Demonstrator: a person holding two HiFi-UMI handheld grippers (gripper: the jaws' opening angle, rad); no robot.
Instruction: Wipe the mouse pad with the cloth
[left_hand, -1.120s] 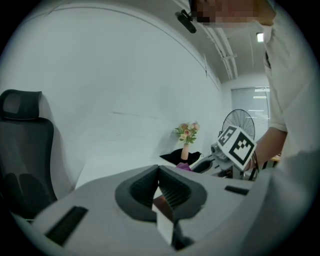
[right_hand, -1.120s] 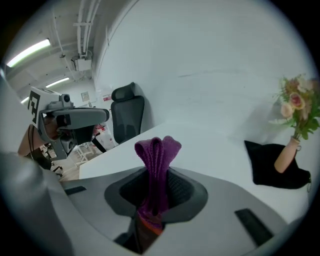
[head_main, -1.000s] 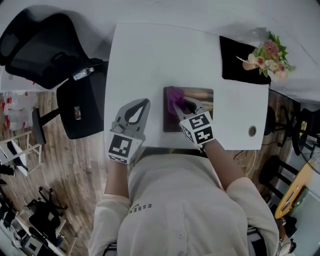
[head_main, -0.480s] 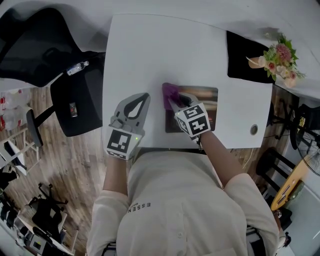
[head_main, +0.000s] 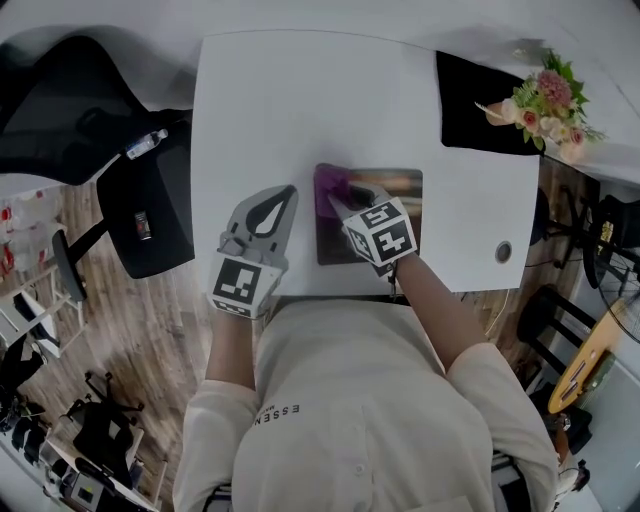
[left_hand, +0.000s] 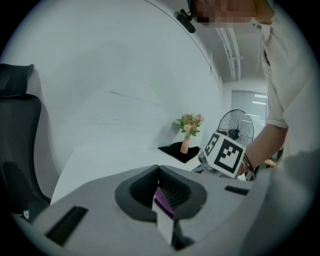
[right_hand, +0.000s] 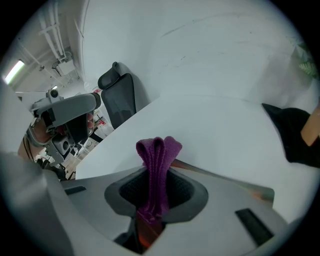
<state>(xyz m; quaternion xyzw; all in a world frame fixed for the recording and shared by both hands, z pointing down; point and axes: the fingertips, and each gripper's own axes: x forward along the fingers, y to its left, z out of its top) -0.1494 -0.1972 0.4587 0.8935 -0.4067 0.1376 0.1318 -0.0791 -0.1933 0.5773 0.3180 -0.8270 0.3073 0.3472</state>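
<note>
Near the near edge of the white table (head_main: 300, 100) | dark rectangular mouse pad (head_main: 408, 195) lies here | right gripper (head_main: 345, 197) jaws pinching folded purple cloth (head_main: 326, 184) at pad's far-left corner | left gripper (head_main: 289, 193) jaws pressed together, empty | advice: press cloth flat, sweep overlapping strokes rightward

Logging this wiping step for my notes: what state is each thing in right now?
Cloth: folded, pinched, at the mouse pad's left end.
Mouse pad: flat on the table, partly covered.
Right gripper: shut on the cloth.
Left gripper: shut, holding nothing, off the pad.
Flowers: upright.
</note>
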